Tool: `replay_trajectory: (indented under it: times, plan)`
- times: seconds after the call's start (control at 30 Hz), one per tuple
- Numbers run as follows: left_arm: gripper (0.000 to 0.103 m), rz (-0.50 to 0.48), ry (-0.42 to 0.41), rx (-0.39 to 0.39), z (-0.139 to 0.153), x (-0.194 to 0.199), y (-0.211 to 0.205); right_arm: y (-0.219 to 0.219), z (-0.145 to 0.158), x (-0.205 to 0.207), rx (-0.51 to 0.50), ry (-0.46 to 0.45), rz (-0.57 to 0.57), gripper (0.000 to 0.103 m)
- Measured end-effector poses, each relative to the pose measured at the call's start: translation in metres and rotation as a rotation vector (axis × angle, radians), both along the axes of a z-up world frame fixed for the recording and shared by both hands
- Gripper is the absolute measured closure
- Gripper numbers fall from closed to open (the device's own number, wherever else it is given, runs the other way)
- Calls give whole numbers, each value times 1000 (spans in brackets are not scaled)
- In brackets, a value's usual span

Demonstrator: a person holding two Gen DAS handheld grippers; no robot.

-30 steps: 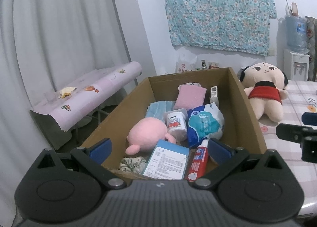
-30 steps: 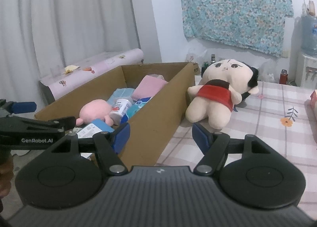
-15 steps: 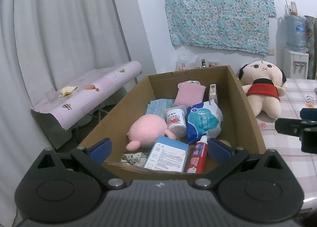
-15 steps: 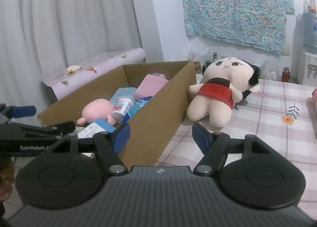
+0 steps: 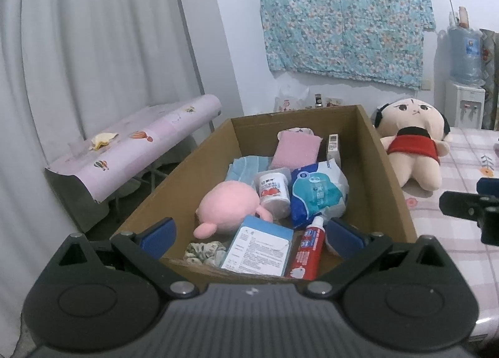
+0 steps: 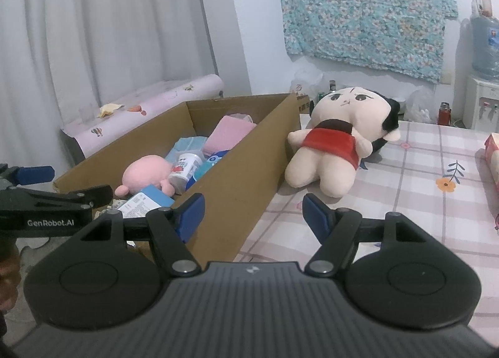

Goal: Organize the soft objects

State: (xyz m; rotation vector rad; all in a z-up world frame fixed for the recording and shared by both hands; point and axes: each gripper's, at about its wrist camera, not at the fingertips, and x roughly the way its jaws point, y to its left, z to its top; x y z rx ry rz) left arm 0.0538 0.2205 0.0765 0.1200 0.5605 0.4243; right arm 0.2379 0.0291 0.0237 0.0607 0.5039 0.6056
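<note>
A long cardboard box (image 5: 379, 164) (image 6: 249, 170) holds a pink plush (image 5: 229, 206) (image 6: 146, 174), a folded pink cloth (image 5: 294, 152) (image 6: 229, 134), light blue cloth (image 5: 243, 167), a blue-and-white soft pack (image 5: 316, 194), a yoghurt cup (image 5: 273, 191), a toothpaste tube (image 5: 307, 247), a blue-topped carton (image 5: 259, 245) and a patterned scrunchie (image 5: 202, 250). A doll in a red top (image 6: 335, 145) (image 5: 411, 145) lies on the checked tablecloth right of the box. My left gripper (image 5: 249, 233) stands open over the box's near end. My right gripper (image 6: 253, 217) is open and empty, in front of the box's right wall and the doll.
The checked tablecloth (image 6: 421, 189) runs to the right, with a pink packet (image 6: 492, 155) at its edge. A pink-covered folding table (image 5: 140, 152) stands left of the box before a white curtain. A water dispenser (image 5: 464, 77) stands at the back right under a floral wall cloth.
Both views have shifted a little: the box and the doll sit slightly farther away in frame than a second ago. Both grippers stay open and empty.
</note>
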Motion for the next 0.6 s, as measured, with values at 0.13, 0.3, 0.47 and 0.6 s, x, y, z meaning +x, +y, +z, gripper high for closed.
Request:
replay_trajectory:
  times: [0.13, 0.3, 0.47, 0.6]
  plan:
    - [0, 11, 0, 3, -1, 1, -2, -2, 0, 1, 8, 4, -3, 34]
    - [0, 8, -1, -46, -2, -2, -6, -5, 0, 3, 29, 21, -6, 34]
    - [0, 39, -19, -47, -2, -5, -8, -2, 1, 0, 7, -10, -2, 34]
    - [0, 33, -1, -60, -4, -3, -8, -2, 1, 0, 2, -15, 2, 34]
